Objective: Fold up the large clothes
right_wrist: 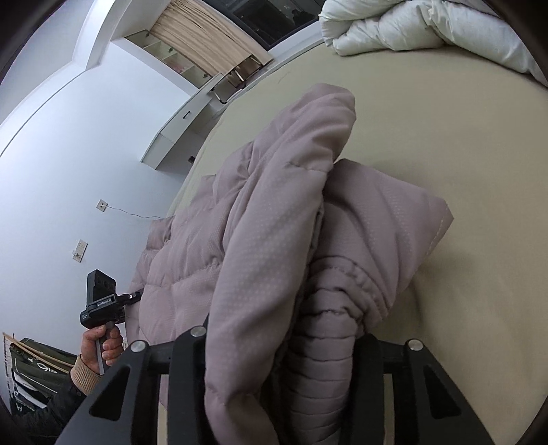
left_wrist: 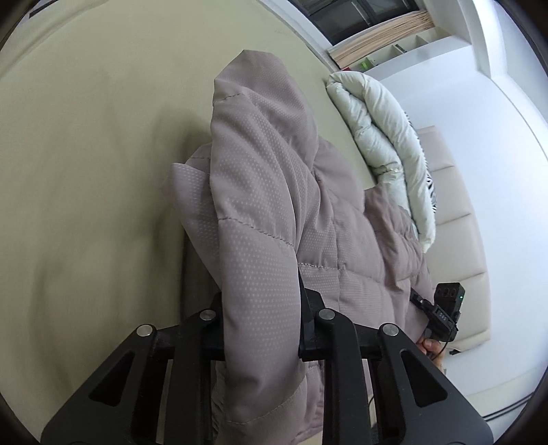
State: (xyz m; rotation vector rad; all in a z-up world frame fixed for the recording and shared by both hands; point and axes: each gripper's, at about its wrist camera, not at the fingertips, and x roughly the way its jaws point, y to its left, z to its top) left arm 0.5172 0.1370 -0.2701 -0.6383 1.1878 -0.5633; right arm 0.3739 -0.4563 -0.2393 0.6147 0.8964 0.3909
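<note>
1. Both grippers, left gripper [left_wrist: 262,318] and right gripper [right_wrist: 284,337], have jaws clamped on the mauve quilted puffer jacket [left_wrist: 260,191].
2. Jacket drapes onto the beige bed sheet [left_wrist: 85,154]; carry both held edges level, keeping layers aligned.
3. Farther off: white rumpled duvet [right_wrist: 411,27].

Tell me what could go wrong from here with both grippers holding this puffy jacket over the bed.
The mauve jacket is bunched thickly in the left gripper and right gripper, so the slick padding might slip free. Loose folds hang unevenly, so the fold may land crooked on the bed.
</note>
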